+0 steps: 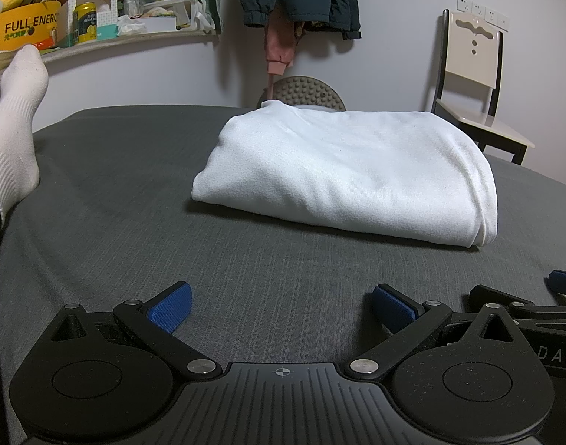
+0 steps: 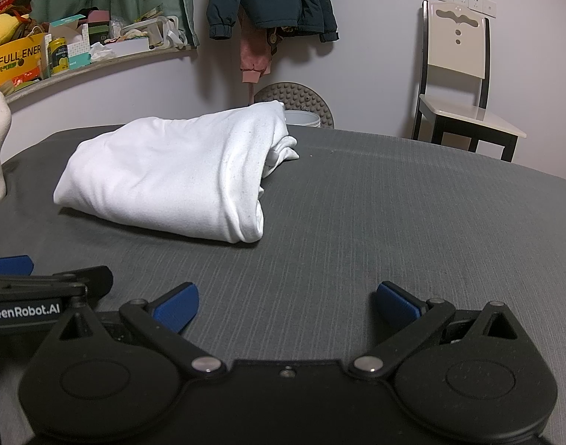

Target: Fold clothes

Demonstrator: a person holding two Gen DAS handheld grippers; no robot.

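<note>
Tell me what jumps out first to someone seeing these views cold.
The folded white garment lies as a thick bundle on the dark grey bedsheet, ahead of both grippers. The left gripper and right gripper sit open and empty near it. A white-socked foot rests at the left edge.

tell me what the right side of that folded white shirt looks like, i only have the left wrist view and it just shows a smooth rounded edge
Observer: In the right wrist view, the folded white shirt has loose bunched fabric poking out at its far right end.
Operator: is the right gripper holding anything
Observer: No. The right gripper is open and empty, hanging over bare grey sheet, apart from the shirt.
Operator: anything behind the shirt i cant see
Observer: A white bucket stands just past the bed's far edge, in front of the bumpy round disc.
</note>
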